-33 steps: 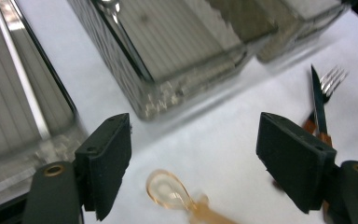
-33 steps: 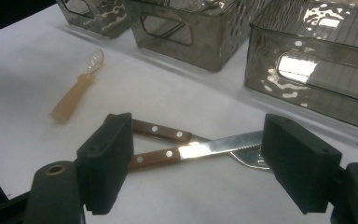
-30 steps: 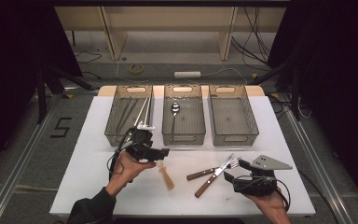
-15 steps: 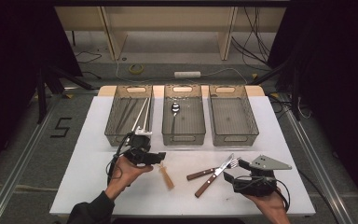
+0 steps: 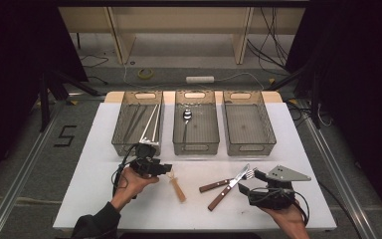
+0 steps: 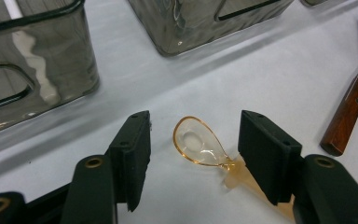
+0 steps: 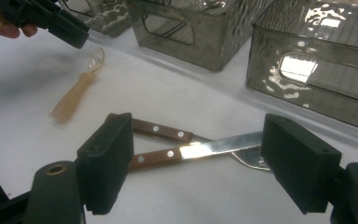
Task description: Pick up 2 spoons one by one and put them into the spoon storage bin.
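A clear amber plastic spoon (image 6: 198,147) lies on the white table, its bowl between the jaws of my left gripper (image 6: 196,140). The jaws have just been closing; they stand open on either side of the bowl and do not touch it. In the high view the left gripper (image 5: 166,169) sits low over the spoon's (image 5: 177,186) bowl end. My right gripper (image 7: 199,133) is open just above a wooden-handled knife (image 7: 200,151) that crosses a wooden-handled fork (image 7: 161,130). From above, the right gripper (image 5: 251,181) is at the front right beside the knife (image 5: 221,198).
Three smoked plastic bins stand in a row behind: the left bin (image 5: 122,142) holds several utensils, the middle bin (image 5: 196,147) a metal spoon (image 5: 186,117), the right bin (image 5: 248,147) nothing. The table's front edge (image 5: 179,226) is close to both hands.
My left gripper has sunk toward the table and over the amber spoon, and its jaws have narrowed. The right gripper, knife and fork have not moved.
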